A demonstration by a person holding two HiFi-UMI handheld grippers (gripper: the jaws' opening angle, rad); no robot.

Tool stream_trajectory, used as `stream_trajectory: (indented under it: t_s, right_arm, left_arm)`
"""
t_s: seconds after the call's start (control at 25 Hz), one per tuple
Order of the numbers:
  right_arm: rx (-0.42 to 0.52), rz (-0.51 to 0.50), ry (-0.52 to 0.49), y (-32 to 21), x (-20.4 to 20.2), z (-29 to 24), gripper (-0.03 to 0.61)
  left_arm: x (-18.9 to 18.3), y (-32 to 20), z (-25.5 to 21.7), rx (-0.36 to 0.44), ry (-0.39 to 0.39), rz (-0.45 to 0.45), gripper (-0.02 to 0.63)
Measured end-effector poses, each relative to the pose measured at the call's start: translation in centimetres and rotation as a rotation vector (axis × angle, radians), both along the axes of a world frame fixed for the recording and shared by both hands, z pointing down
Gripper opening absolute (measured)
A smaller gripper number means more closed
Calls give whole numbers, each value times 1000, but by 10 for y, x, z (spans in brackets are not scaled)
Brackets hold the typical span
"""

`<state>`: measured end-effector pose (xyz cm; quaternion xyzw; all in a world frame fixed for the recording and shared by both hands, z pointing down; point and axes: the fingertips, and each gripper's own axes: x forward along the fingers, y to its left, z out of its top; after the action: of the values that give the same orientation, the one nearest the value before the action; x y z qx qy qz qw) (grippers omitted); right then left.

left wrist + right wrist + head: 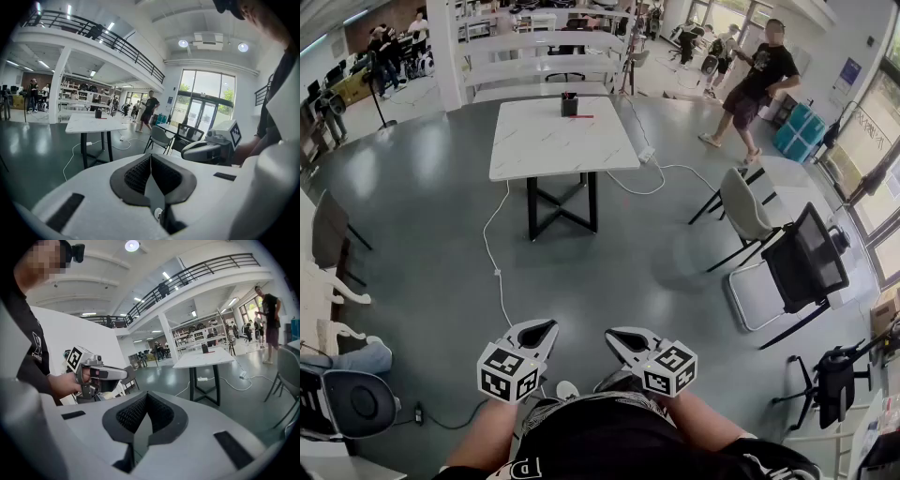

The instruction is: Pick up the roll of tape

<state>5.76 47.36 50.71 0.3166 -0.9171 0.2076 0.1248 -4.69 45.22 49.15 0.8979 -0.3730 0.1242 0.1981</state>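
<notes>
At the bottom centre of the head view, the left gripper (536, 330) and the right gripper (623, 337) sit side by side, just apart, in front of the person's black shirt (600, 441). Each carries its marker cube and points out over the grey floor (431, 234). In each gripper's own view the ribbed black pads are clenched together with nothing between them. A white cable (492, 253) runs up the floor from there toward a white marble-top table (558, 141) on black legs in the upper middle of the frame. To its right stand a beige chair (742, 208) and a black mesh office chair (806, 258). At the table's far edge are a small dark object (569, 103) and a thin red thing (583, 116). Whether either is the roll of tape cannot be told at this distance. A person in black (759, 80) walks at the upper right.
</notes>
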Motion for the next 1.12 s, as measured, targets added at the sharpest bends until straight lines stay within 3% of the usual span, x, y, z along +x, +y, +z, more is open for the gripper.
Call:
stream_trajectory:
  t_s: [1.12]
  right_arm:
    - [32,-32,-20,-7,-23,-8,5]
  left_arm:
    - [-16,-4,4,1,-12,-4,20]
